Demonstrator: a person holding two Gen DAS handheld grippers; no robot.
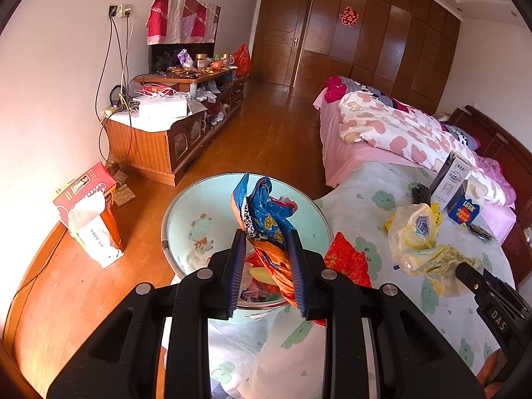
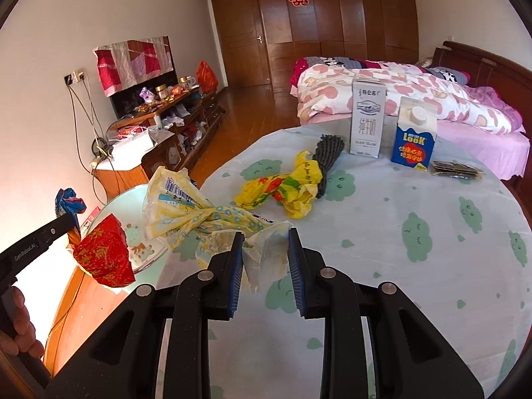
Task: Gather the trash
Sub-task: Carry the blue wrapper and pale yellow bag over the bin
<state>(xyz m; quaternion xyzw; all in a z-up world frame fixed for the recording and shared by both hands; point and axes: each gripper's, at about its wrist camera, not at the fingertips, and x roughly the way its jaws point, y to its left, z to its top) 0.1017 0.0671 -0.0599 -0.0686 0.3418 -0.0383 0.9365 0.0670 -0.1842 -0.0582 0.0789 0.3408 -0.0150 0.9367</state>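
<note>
- The left gripper is closed on a crumpled blue-and-orange snack wrapper, holding it right above the pale green bin, which stands on the floor just off the table's left edge.
- The bin already holds some wrappers at its bottom, so collecting looks well under way.
- The right gripper clamps one end of a pale, yellow-printed plastic bag; the rest of the bag trails over the table toward its left edge.
- A red foil wrapper hangs over that left edge, beside the bin rim.
- A yellow wrapper lies mid-table, touching a dark comb-like object.
- Toward the far edge stand a grey milk carton and a blue carton, with dark sachets beside them.
- Step in hand, as I judge it: dropping the snack wrapper while the plastic bag is carried over.
- The next move calls for parting the left jaws squarely above the bin mouth, then bringing the bag across without dragging the red foil off.
</note>
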